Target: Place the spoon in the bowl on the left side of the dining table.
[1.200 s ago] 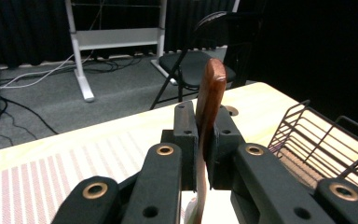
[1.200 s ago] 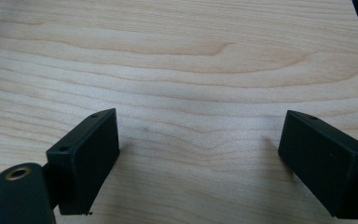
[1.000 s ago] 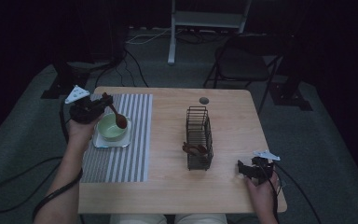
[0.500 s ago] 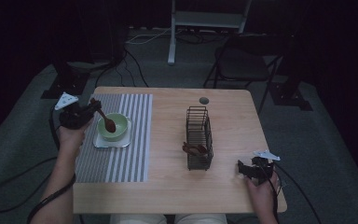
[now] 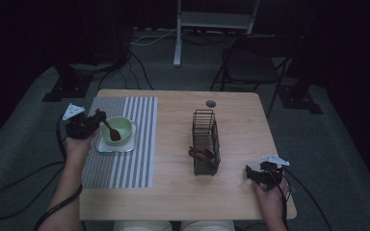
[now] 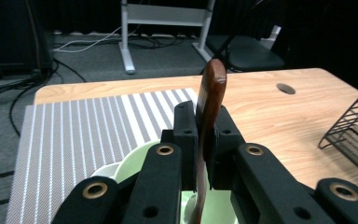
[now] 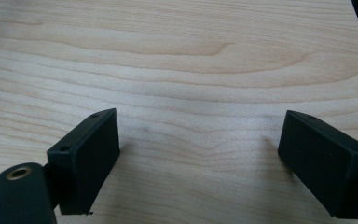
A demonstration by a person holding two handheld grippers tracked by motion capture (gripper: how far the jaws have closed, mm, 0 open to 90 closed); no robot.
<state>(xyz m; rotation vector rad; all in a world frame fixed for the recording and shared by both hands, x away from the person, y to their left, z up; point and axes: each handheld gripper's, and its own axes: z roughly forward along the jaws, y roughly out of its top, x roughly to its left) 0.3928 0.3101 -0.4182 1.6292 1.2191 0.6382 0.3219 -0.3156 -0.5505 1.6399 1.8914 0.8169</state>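
so the spoon (image 6: 210,102) is clamped right between the left gripper's (image 6: 204,140) jaws, gripped by the handle partway along. In the left gripper view the brown handle sticks up past the jaw tips and the rest of it drops down behind them toward the bowl (image 6: 135,161). From the high view the spoon (image 5: 111,130) slants from the left gripper (image 5: 83,126) down into the pale green bowl (image 5: 125,126), dark scoop end sitting inside it, handle end back at the jaws just off the bowl's left rim

bowl sits on a little tray (image 5: 102,148), and that's on a striped mat (image 5: 139,125) covering the left part of the worktop (image 5: 173,192)

middle of the worktop there's a black wire rack (image 5: 205,142) with something brown lying in its near end, can't really tell what it is

right gripper (image 5: 261,174) is parked near the front right corner, well apart from everything. Its own view has the jaws spread wide (image 7: 205,161) over bare wood, nothing between them
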